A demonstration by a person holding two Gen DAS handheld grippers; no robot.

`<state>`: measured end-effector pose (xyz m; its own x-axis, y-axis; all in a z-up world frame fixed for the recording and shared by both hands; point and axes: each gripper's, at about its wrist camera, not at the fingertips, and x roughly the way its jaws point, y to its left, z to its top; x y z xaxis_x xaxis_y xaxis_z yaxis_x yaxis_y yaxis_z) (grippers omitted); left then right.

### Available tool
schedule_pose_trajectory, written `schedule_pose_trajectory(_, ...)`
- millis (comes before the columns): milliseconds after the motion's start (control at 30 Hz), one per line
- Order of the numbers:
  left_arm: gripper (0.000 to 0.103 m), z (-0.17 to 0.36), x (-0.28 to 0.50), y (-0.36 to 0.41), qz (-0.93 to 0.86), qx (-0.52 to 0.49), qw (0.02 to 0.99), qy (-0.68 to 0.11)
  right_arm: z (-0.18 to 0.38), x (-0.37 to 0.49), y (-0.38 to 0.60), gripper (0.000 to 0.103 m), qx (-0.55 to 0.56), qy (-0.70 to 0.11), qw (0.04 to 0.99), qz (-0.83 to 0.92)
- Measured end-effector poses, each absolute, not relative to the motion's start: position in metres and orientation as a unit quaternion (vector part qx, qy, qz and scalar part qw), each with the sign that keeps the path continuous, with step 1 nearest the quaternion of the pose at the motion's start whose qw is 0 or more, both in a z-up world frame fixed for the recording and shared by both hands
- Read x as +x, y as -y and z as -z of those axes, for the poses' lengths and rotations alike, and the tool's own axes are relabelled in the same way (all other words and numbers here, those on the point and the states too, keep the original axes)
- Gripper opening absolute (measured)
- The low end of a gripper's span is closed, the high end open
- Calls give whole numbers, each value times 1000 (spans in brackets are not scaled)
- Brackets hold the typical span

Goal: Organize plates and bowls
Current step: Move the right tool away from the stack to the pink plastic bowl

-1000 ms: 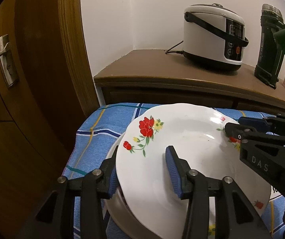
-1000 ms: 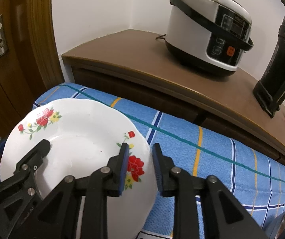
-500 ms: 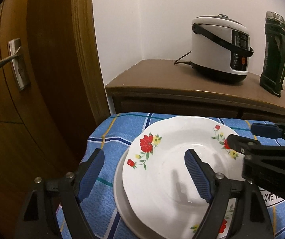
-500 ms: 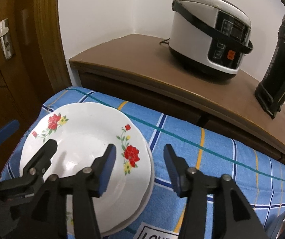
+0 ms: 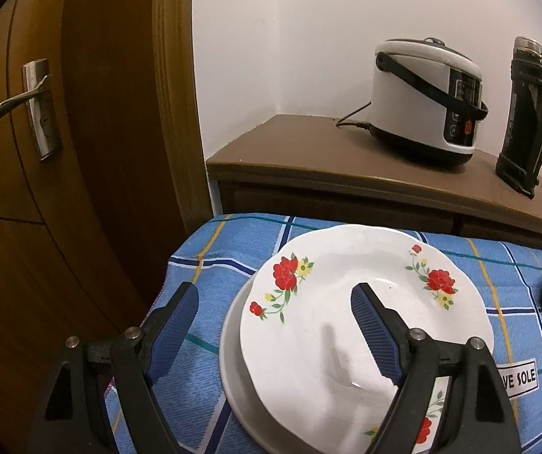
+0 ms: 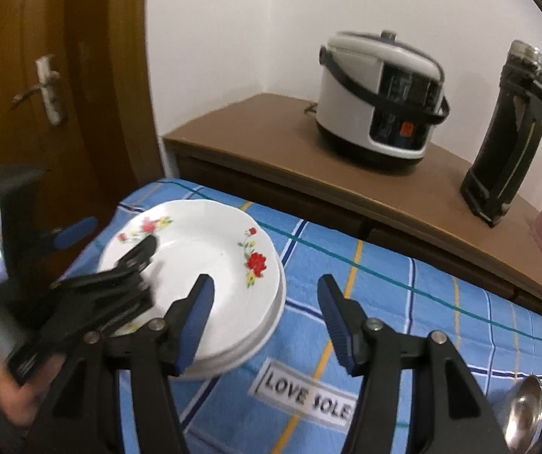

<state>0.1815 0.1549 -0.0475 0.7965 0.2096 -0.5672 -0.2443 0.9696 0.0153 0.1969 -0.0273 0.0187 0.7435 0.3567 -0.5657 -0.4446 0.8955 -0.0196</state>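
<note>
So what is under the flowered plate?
Under the flowered plate a plain white rim of at least one more dish shows, resting on the blue checked cloth. How many lie beneath is hidden.

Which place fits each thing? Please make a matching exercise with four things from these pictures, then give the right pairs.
Things:
1. white flowered ceramic plate
2. white electric rice cooker with black handle
3. tall black flask
4. silver metal door handle

Places:
A. on the wooden door, at the left
B. on top of a plain white plate, on the blue checked cloth
C. on the brown wooden cabinet, near the wall corner
D. on the cabinet, right of the cooker

Pairs: 1-B, 2-C, 3-D, 4-A
</note>
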Motion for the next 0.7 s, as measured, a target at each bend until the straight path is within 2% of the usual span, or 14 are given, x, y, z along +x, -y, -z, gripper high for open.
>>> schedule_pose_trajectory(300, 85, 33, 152, -143, -118, -54, 954, -270, -12, 115, 146, 58, -51, -262, 946, -183)
schedule_pose_trajectory(600, 85, 14, 110, -26, 36, -38, 952, -300, 32, 92, 243, 57, 4, -312, 943, -115)
schedule_pose_trajectory(700, 85, 15, 100, 15, 84, -34, 945, -314, 44, 85, 258, 52, 12, -325, 939, -111)
